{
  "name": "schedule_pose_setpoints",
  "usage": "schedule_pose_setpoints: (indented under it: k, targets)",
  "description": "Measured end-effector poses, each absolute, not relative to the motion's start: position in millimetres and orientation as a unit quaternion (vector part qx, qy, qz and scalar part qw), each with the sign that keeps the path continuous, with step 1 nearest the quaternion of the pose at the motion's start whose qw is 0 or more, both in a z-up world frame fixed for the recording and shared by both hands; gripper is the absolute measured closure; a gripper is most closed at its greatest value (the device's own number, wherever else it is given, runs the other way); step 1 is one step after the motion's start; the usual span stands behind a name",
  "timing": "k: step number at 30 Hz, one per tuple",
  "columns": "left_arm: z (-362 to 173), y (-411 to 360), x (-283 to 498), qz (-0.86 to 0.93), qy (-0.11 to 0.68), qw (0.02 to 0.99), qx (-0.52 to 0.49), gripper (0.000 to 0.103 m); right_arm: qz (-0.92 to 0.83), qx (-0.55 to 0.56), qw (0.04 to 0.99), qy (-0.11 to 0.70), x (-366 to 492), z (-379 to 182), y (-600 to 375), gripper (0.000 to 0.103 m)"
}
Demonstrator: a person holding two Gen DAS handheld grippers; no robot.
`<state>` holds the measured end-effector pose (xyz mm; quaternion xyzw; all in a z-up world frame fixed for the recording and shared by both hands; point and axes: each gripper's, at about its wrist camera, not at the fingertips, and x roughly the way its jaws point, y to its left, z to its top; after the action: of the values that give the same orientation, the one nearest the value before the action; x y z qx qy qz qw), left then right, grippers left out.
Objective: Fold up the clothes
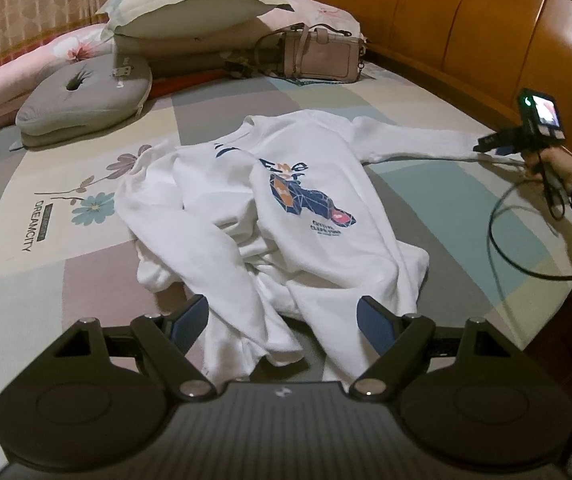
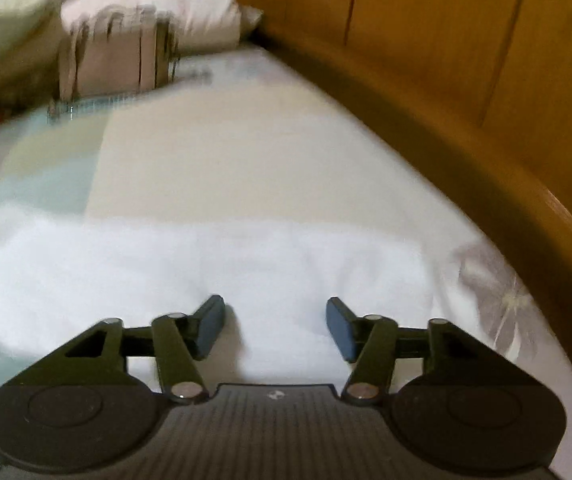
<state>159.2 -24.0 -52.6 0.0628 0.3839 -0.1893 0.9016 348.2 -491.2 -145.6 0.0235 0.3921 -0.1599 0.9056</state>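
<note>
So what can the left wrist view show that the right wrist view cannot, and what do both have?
Only the left wrist view shows the printed graphic on the white long-sleeved sweatshirt, the grey ring-shaped cushion, and the right gripper at the outstretched sleeve's end.

Only the right wrist view shows the right gripper's blue pads apart over blurred white cloth.

Both show the sweatshirt, the beige handbag, the wooden headboard and the patchwork bedsheet.

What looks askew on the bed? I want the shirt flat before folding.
The white shirt lies crumpled: its left side and hem are bunched in folds, while one sleeve stretches straight toward the right gripper.
</note>
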Motion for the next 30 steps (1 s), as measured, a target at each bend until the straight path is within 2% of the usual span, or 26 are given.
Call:
schedule_pose_setpoints:
  k: [1, 6, 12, 19, 20, 22, 25, 27, 30]
  targets:
    - [-53.2, -22.9, 159.3, -0.189, 0.385, 0.901, 0.062, 0.021, -0.162, 0.020, 0.904, 0.395, 341.1, -144.9, -491.1, 0.023]
    - [-52.1, -17.0, 166.0, -0.189, 0.385, 0.901, 0.059, 0.021, -0.176, 0.045, 0.890, 0.419, 333.7, -125.2, -489.4, 0.023]
    - [-46.5, -18.1, 177.7, -0.185, 0.374, 0.907, 0.056, 0.021, -0.055, 0.072, 0.913, 0.399, 394.6, -96.1, -404.5, 0.021]
    - [-54.7, -1.7, 184.7, -0.169, 0.385, 0.906, 0.042, 0.021, -0.025, 0.039, 0.884, 0.465, 483.7, -130.3, -303.1, 0.021]
    - [-56.4, 1.8, 185.6, -0.166, 0.387, 0.906, 0.039, 0.021, -0.037, 0.029, 0.883, 0.468, 488.9, -136.7, -297.8, 0.020]
    - [-59.4, 8.7, 188.9, -0.160, 0.390, 0.906, 0.035, 0.021, -0.059, 0.020, 0.892, 0.449, 495.5, -142.4, -295.9, 0.010]
    - [-63.0, 16.1, 193.0, -0.155, 0.393, 0.906, 0.030, 0.021, -0.074, 0.039, 0.894, 0.440, 517.5, -145.1, -303.4, 0.004]
    - [-65.0, 20.0, 195.3, -0.153, 0.394, 0.906, 0.027, 0.021, -0.073, 0.046, 0.896, 0.435, 532.0, -145.9, -308.4, 0.004]
    - [-64.0, 23.2, 193.7, -0.154, 0.391, 0.907, 0.024, 0.021, -0.066, 0.071, 0.900, 0.425, 527.8, -135.6, -319.2, 0.008]
